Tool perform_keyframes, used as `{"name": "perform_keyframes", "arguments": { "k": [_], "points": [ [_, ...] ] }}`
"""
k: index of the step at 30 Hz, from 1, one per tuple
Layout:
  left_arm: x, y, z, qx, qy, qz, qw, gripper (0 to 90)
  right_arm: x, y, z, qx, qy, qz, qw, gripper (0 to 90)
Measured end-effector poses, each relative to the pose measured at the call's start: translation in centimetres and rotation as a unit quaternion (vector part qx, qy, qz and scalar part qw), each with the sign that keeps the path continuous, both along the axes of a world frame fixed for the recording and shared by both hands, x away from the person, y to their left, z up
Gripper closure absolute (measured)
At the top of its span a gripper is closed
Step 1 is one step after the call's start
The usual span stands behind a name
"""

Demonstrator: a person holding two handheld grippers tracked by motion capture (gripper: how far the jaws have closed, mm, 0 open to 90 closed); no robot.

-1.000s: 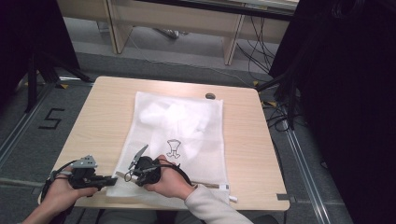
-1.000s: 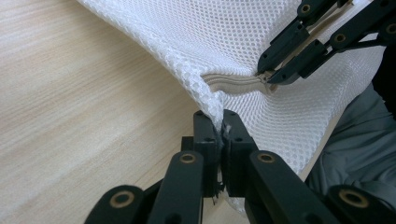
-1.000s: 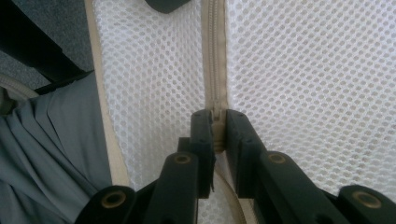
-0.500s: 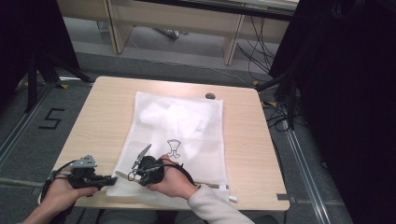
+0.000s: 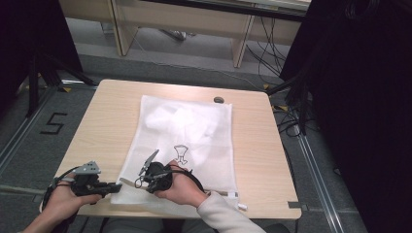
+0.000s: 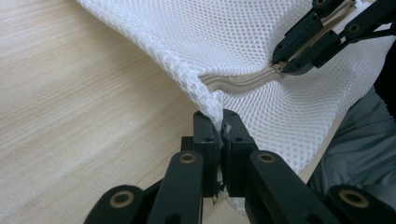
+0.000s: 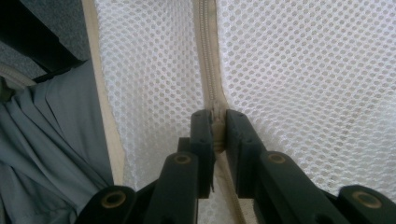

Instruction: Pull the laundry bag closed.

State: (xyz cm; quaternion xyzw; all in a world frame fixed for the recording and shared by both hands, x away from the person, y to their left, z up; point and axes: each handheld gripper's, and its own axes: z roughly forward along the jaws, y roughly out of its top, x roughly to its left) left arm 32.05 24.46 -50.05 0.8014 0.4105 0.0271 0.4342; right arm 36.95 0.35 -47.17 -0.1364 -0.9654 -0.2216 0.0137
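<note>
Mesh laundry bag [image 5: 187,141] lies flat on the table [image 5: 107,121], zipper [image 7: 205,56] edge nearest you | your left gripper [image 6: 218,127] is clamped on the bag's corner, likely to anchor the fabric | your right gripper [image 7: 215,122] is pinched on the zipper, seemingly at its pull, ready to slide it.

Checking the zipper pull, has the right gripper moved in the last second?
Yes, slightly. The right gripper has crept leftward along the mesh bag's near edge, toward the left gripper.
</note>
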Motion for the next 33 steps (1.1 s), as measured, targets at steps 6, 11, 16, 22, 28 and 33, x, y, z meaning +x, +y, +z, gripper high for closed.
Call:
{"name": "perform_keyframes", "arguments": {
  "k": [6, 11, 16, 22, 28, 33],
  "points": [
    [0.0, 0.0, 0.0, 0.0, 0.001, 0.001, 1.0, 85.8, 0.0, -0.4, 0.1, -0.003, 0.002, -0.007, 1.0, 82.3],
    [0.0, 0.1, 0.0, 0.005, 0.0, 0.001, 1.0, 85.8, 0.1, -0.6, 0.3, -0.002, 0.003, -0.006, 1.0, 82.2],
    [0.0, 0.2, 0.1, 0.013, 0.005, -0.003, 0.9999, 85.8, 0.0, -0.7, 0.3, -0.009, 0.001, -0.011, 0.9999, 82.3],
    [0.0, 0.1, 0.1, 0.008, 0.003, -0.002, 1.0, 85.8, 0.0, -0.9, 0.4, -0.007, 0.005, -0.015, 0.9999, 82.3],
    [0.1, 0.2, 0.1, 0.015, 0.004, -0.005, 0.9999, 85.9, 0.2, -1.2, 0.5, -0.008, 0.004, -0.012, 0.9999, 82.3],
    [0.1, 0.2, 0.0, 0.009, -0.003, 0.001, 1.0, 85.8, 0.2, -1.6, 0.6, -0.013, 0.006, -0.019, 0.9997, 82.3]
  ]
}}
